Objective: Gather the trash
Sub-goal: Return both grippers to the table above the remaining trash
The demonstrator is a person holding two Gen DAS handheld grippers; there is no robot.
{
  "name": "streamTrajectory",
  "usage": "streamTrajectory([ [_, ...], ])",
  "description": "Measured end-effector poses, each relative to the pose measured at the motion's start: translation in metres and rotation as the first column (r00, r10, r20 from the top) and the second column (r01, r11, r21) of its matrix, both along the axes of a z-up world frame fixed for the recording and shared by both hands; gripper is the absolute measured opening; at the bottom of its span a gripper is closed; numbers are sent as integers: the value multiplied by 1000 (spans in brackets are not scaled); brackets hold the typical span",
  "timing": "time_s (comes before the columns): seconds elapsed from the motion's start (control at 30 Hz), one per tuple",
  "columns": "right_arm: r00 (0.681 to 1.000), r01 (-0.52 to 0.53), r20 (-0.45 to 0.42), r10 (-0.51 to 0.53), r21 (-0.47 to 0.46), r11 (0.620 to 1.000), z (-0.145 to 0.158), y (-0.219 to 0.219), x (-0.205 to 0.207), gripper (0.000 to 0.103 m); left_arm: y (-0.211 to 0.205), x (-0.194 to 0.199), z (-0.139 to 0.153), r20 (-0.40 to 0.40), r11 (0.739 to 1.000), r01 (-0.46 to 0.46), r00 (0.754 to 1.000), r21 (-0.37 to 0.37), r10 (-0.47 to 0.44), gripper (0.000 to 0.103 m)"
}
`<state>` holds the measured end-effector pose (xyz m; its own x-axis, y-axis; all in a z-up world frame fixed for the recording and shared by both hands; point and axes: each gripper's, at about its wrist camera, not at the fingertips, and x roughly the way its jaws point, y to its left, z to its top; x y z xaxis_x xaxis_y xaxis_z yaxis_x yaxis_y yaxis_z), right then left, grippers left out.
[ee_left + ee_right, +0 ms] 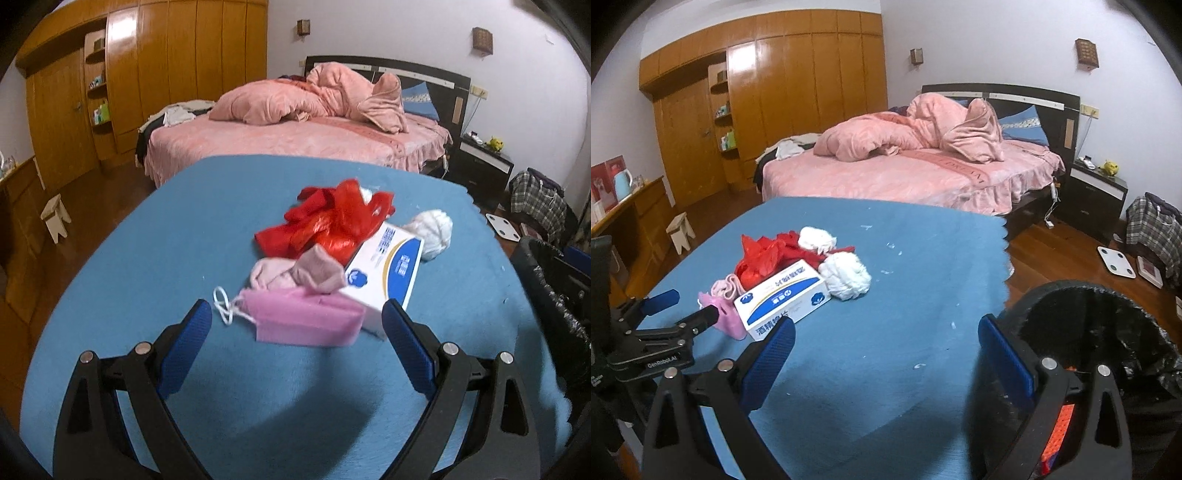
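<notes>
**Both claws spread wide, trash pile waiting on the blue table**

Here's the left claw (297, 325), spread wide and empty, its blue pads on either side of the pink face mask (303, 319) without touching it. That mask lies at the near end of the pile, pressed up against the white-and-blue box (386, 275), our landmark on the table (147, 258). Just behind the mask, leaning on the box's left side, sits a pale pink sock (295, 275). Beyond the box, the red plastic bag (332, 218) is crumpled in a heap, touching the box's far edge. To the box's right, a white tissue wad (436, 230) rests against its corner, and a second white wad (817, 238) lies behind the red bag.

Over to the right claw (886, 341): also spread, holding nothing, hovering over bare blue cloth to the right of the box. Farther right of the box, off the table's edge, stands the black-lined trash bin (1071, 295), with something orange visible inside it.
</notes>
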<state>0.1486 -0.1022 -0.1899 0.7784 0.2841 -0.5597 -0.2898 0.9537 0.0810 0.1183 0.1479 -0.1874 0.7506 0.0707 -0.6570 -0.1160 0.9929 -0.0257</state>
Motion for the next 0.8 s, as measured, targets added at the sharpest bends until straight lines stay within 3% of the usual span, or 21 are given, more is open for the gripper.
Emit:
streamTrajectory([
  [0.47,1000,-23,-14,22,-35,999,-10,11,4,97,-1,22,-25,-127,999,-5,992,-41,0,90],
  [0.67,999,-34,-15,33,-50,998,-11,14,5,97,10,19,-27,-132,995,-35,991,-95,23,72],
  [0.8,999,-42,-20,41,-59,997,-13,18,5,97,16,10,-22,-112,997,-37,993,-70,29,71],
])
